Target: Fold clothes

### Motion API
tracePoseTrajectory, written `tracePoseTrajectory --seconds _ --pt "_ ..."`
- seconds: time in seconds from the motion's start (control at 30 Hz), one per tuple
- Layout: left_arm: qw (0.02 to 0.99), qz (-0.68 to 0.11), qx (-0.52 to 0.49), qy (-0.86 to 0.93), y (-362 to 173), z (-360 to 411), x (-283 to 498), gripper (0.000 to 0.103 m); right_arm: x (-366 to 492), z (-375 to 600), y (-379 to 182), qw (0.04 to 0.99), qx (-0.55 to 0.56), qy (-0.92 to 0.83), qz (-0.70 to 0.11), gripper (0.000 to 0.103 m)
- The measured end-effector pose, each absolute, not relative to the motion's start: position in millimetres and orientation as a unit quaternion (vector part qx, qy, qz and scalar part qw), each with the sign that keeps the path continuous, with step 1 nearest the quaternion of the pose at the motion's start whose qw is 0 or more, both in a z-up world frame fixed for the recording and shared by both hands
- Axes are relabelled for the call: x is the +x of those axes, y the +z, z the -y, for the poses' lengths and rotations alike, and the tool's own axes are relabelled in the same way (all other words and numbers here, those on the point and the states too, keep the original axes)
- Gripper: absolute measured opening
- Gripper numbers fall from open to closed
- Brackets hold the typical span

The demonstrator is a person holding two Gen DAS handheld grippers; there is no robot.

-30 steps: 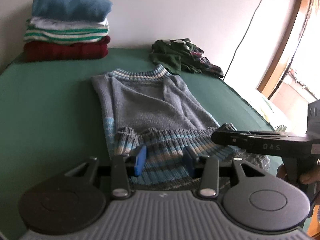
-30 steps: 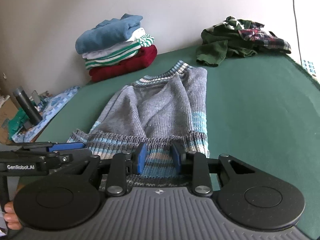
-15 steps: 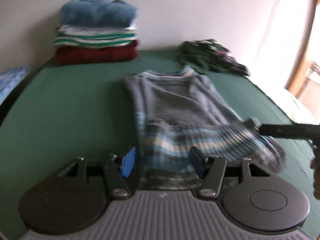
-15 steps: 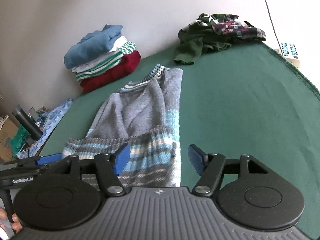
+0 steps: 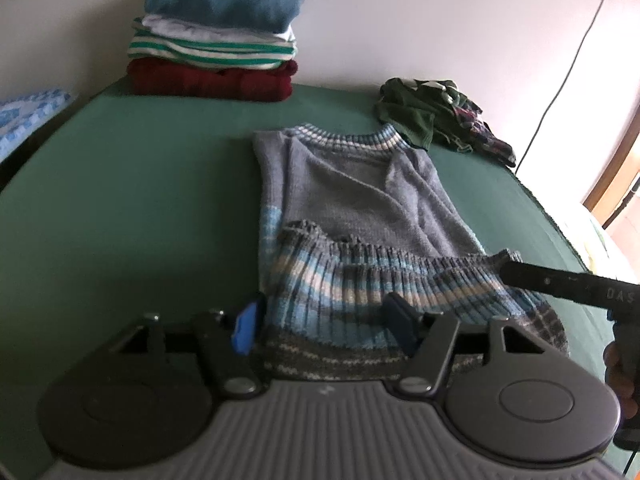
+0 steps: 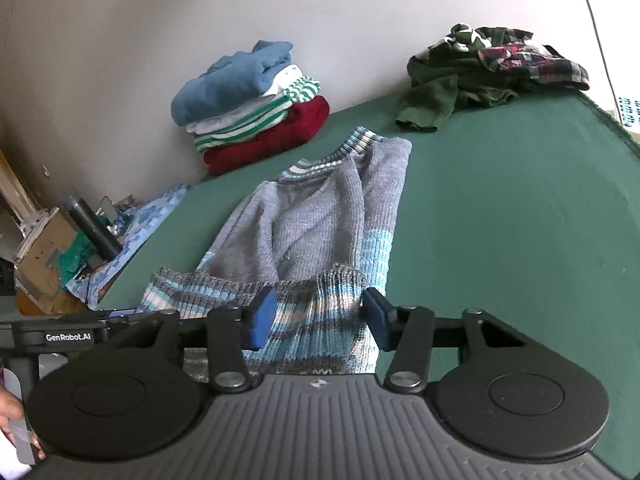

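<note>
A grey knit sweater [image 5: 360, 192] [image 6: 316, 224] lies flat on the green bed cover [image 5: 140, 200], sleeves folded in. Its striped hem [image 5: 360, 276] [image 6: 312, 312] is turned up over the lower body. My left gripper [image 5: 322, 324] hovers over the hem's left part, jaws opening, pads clear of the knit. Over the hem's right part my right gripper [image 6: 320, 316] has its jaws closing, with the hem between them but not pinched. Each gripper shows side-on in the other's view: the right one [image 5: 508, 272], the left one [image 6: 120, 314].
A folded stack [image 5: 216, 40] [image 6: 248, 104] of blue, striped and red clothes stands at the back by the wall. A crumpled pile [image 5: 436, 120] [image 6: 480, 76] of green and plaid garments lies at the back right. A cardboard box [image 6: 44, 248] and clutter sit beside the bed's left edge.
Both grippers were shut on the striped hem a second ago and have let it go. The hem now rests folded over the sweater. The right gripper opened wide, then narrowed.
</note>
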State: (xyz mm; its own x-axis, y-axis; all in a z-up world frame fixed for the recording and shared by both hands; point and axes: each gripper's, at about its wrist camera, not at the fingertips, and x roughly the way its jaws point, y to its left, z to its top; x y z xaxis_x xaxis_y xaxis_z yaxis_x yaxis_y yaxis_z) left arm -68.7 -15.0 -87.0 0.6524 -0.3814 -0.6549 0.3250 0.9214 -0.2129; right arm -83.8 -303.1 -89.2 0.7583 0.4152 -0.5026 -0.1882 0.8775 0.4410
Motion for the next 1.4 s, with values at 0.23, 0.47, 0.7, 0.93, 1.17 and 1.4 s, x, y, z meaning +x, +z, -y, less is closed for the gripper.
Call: tracePoseTrajectory --seconds 0.23,0.47,0.7,0.93,1.17,1.4 --pt "0.915 -0.350 -0.026 -0.199 -82.2 13.0 -70.7 0.024 -87.3 296.8 -81.7 0.930 0.149 0.140 -0.305 0.016" --pt "0.910 -0.356 0.001 -0.214 -79.7 14.6 -61.8 0.017 -87.3 280.5 -75.7 0.939 0.110 0.126 -0.299 0.016" --pt "0.899 -0.391 0.009 -0.197 -77.5 17.7 -46.6 0.037 -78.7 275.1 -83.5 0.933 0.101 0.098 -0.331 0.017" --pt "0.895 -0.407 0.011 -0.180 -74.7 21.1 -43.0 0.038 -74.5 276.6 -81.7 0.929 0.111 0.091 -0.342 0.016" --pt "0.888 -0.425 -0.001 -0.173 -73.5 16.7 -36.0 0.046 -69.8 270.8 -80.4 0.928 0.099 0.081 -0.351 0.016" --pt "0.885 -0.432 0.000 -0.173 -73.6 15.0 -31.7 0.054 -68.8 270.0 -82.1 0.928 0.101 0.072 -0.351 0.017"
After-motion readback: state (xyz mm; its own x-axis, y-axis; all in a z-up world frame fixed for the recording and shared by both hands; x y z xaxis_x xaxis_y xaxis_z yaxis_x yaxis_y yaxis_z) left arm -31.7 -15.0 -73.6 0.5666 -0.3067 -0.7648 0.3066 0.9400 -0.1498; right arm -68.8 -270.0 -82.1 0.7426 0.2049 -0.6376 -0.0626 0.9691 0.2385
